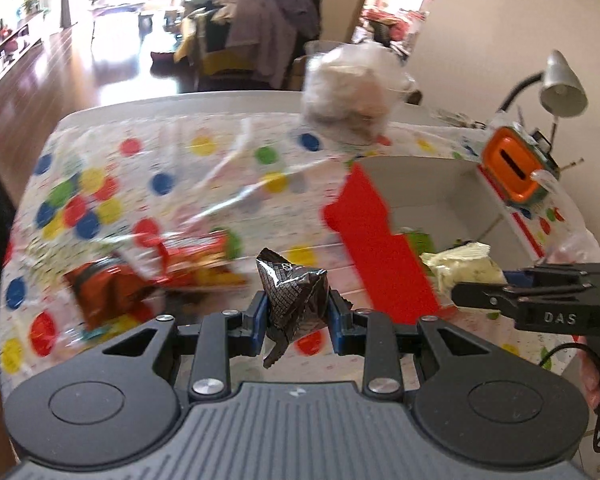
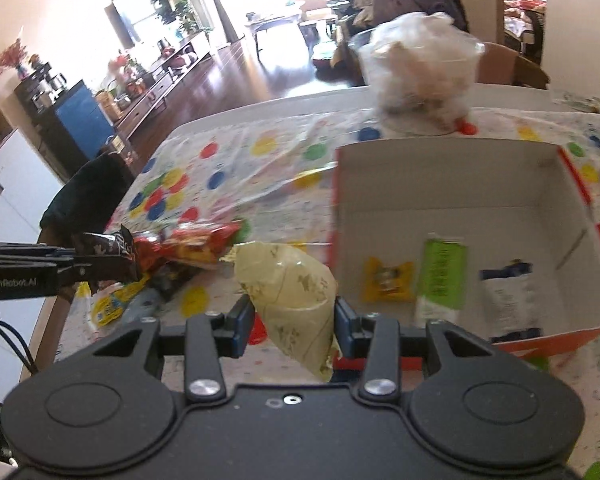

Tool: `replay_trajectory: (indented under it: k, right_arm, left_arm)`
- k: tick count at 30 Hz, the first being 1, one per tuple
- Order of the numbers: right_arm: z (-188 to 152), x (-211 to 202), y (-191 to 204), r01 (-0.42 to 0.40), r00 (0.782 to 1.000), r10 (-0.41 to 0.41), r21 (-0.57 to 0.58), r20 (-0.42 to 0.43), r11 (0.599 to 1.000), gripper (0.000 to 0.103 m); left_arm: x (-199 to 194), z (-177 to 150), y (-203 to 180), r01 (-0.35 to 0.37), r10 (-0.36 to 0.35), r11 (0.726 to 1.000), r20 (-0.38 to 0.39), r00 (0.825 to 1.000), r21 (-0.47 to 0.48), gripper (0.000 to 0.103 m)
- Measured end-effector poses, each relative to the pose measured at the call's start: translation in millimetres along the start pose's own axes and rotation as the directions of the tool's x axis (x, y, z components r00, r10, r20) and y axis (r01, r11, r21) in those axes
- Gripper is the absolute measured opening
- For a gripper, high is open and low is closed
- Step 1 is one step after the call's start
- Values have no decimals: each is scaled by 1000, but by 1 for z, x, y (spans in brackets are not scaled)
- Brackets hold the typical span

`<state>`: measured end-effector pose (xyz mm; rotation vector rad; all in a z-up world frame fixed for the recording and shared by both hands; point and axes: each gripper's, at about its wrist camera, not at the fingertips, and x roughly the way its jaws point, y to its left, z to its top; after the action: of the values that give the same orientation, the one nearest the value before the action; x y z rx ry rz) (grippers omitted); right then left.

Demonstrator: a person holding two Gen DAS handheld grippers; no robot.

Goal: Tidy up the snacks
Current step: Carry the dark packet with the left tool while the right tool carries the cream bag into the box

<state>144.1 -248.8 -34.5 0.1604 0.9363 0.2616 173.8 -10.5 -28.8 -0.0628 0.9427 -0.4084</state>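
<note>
left gripper is clamped on a small crinkled black foil snack packet, pinched between the blue pads and standing up out of the jaws, off the table. right gripper is clamped too, on a pale yellow-green crinkly snack pouch, which bulges above the pads and hangs below them. from the right wrist view, the open white cardboard box with red-orange outside sits at one o'clock of the pouch, and inside it lie a yellow square packet, a green-and-white bar wrapper and a dark blue-and-white sachet, side by side. at ten o'clock, a heap of red and orange snack bags lies on the polka-dot plastic tablecloth. at twelve o'clock behind the box stands a clear plastic tub stuffed with pale wrapped things; contents blurred. in the left view an orange-topped gadget stands at the box's far corner, a grey desk lamp behind it.
</note>
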Motion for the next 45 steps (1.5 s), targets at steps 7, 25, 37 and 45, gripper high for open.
replay_trajectory:
  k: [7,25,37,45]
  right_arm:
    - [5,-9,-59,36,999,-36,35,12,999,40]
    - [39,34,-185,145,988,-139,99,-61,985,40]
    - [59,73,-196,134,983,-128,37,-130,990,40]
    - [63,86,-193,150,976,-151,-17,-159,988,42]
  left_arm:
    - [32,14,-67,28,-27,998,-20,999,65,30]
    - [142,38,-183,37,-6,982,-165,986,185,30]
    - [199,51,-191,-2,53,984,-283,958,177,30]
    - [221,51,-189,-6,57,990,-361,931,141,30]
